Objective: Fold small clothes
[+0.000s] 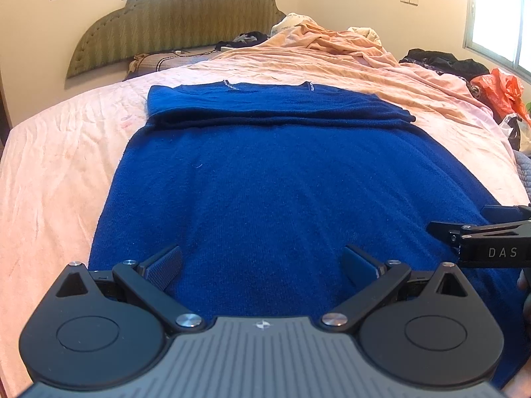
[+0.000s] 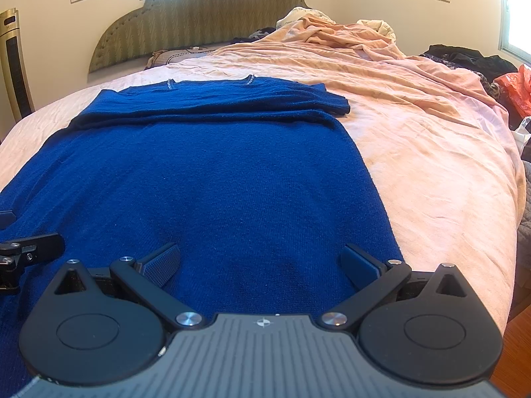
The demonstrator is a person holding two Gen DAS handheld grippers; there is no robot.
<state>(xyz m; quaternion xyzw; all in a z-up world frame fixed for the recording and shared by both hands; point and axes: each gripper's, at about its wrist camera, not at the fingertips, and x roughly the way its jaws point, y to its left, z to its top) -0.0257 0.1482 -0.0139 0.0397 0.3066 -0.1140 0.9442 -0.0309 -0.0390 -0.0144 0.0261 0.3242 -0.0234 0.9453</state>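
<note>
A blue knit sweater (image 1: 272,179) (image 2: 205,179) lies flat on the pink bedsheet (image 1: 56,165) (image 2: 431,152), its sleeves folded across the chest near the collar. My left gripper (image 1: 262,265) hovers open over the sweater's near hem, left of centre, with nothing between its fingers. My right gripper (image 2: 260,263) is open too, over the hem near the sweater's right edge. Each gripper shows at the side of the other's view: the right one (image 1: 464,232) at the right border, the left one (image 2: 30,248) at the left border.
A crumpled peach blanket (image 1: 332,43) (image 2: 332,33) is heaped at the head of the bed by the green headboard (image 1: 186,20) (image 2: 199,10). Dark clothes (image 1: 441,61) and an orange plastic bag (image 1: 501,93) sit at the right edge. A tower fan (image 2: 15,66) stands at the left.
</note>
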